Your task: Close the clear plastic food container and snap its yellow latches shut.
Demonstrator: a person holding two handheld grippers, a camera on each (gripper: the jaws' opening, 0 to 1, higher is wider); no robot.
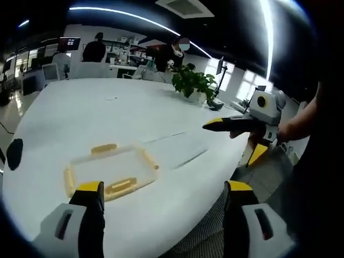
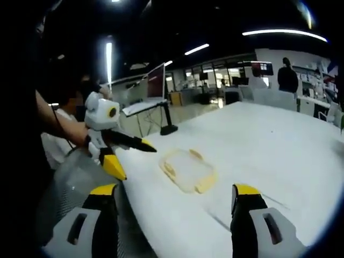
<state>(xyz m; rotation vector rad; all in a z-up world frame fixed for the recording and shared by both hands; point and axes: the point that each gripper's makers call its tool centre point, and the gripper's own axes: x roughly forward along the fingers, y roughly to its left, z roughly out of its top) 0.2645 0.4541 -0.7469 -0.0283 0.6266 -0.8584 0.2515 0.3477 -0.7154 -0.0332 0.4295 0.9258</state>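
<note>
Both grippers, left gripper (image 1: 161, 199) and right gripper (image 2: 174, 201), hanging spread and empty (nothing grasped) off the tabletop (image 1: 107, 115) edge nearest the container (image 1: 110, 171); should be descending squarely onto one yellow latch (image 1: 120, 186).

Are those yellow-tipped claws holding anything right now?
Nothing is held. The left gripper and right gripper are both open and empty, apart from the clear food container, which sits on the white table.
</note>
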